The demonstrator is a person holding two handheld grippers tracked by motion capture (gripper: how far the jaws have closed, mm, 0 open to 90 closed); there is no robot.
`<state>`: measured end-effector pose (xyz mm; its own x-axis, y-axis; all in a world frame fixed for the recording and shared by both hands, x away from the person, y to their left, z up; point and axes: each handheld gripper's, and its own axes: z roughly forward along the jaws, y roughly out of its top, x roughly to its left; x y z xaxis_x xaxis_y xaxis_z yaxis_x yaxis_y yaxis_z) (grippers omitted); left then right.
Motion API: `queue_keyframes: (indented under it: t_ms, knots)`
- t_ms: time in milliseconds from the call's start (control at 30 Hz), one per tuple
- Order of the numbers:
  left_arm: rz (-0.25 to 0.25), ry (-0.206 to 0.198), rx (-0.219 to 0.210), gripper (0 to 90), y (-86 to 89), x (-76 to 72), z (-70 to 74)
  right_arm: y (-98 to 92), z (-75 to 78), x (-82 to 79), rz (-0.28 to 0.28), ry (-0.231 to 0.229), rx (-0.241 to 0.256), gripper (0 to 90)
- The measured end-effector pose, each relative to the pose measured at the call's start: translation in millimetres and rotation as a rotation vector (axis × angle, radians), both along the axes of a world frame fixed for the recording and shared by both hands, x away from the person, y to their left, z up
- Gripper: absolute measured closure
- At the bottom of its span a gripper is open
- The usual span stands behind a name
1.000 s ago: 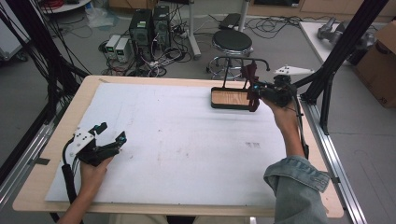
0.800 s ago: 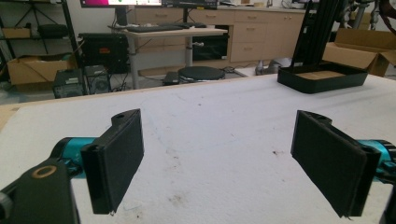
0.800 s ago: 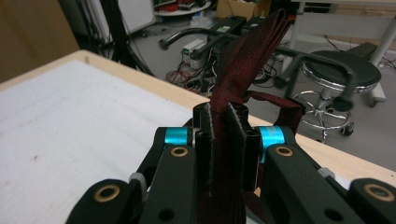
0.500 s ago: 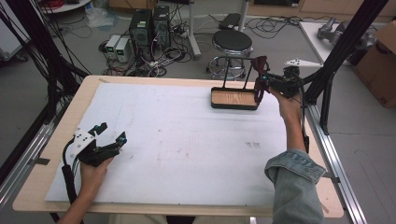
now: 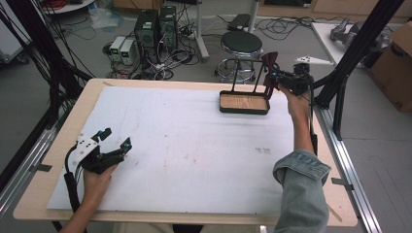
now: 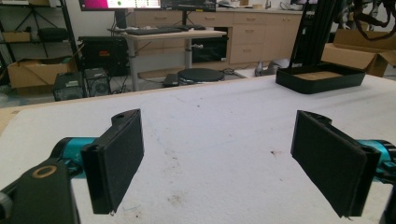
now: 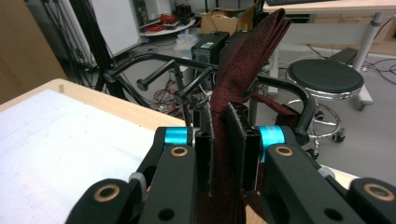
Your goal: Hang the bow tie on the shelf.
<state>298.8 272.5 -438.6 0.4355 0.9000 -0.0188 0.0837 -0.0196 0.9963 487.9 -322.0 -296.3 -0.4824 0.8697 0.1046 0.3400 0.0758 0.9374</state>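
Hands come in from the near edge of the table [image 5: 194,204], which has a big white sheet [image 5: 194,145] over its wooden top. Closest to the person, the left tool [image 5: 112,143] sits low over the near left part of the sheet, and its two black jaws are wide open with nothing between them. In the left tool's own view the pads [image 6: 116,163] stand far apart over bare white sheet with a few small marks. Farther away, the right tool [image 5: 272,77] is held up at the far right of the table. Its jaws are closed tight on a dark red tie [image 7: 243,70], which stands up out of the jaws and touches a black rack [image 7: 187,70] of thin bars. Under the rack is a black tray [image 5: 243,103] with a wooden bottom. Past the table, on the floor, are a round black stool [image 5: 241,42] and some computer boxes [image 5: 155,26] with lots of wires.
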Motion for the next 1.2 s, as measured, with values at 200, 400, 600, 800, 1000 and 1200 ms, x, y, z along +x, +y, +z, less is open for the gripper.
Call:
queue_keyframes:
  t_ms: [200,400,600,800,1000,1200]
  knots:
    - [-0.002,0.002,0.005,17.5,0.1,-0.5,0.1,-11.7,-2.7,2.1,-0.066,-0.009,0.012,81.5]
    - [-0.002,0.003,0.007,17.5,-0.1,-0.6,0.2,-25.4,0.7,-2.6,-0.118,-0.021,0.019,81.5]
    - [-0.003,0.004,0.005,17.5,-0.5,-0.9,0.1,-29.4,-3.4,-1.4,-0.150,0.004,-0.013,81.4]
    - [-0.004,0.005,0.004,17.5,-0.5,-0.9,0.1,-32.9,-10.1,-0.6,-0.172,0.019,-0.028,81.1]
    - [-0.005,0.004,0.006,17.5,-0.6,-0.9,0.1,-33.9,-17.8,1.9,-0.194,0.055,-0.038,80.7]
    - [-0.005,0.004,0.007,17.5,-0.7,-1.0,0.1,-33.2,-29.2,4.2,-0.208,0.086,-0.047,80.3]
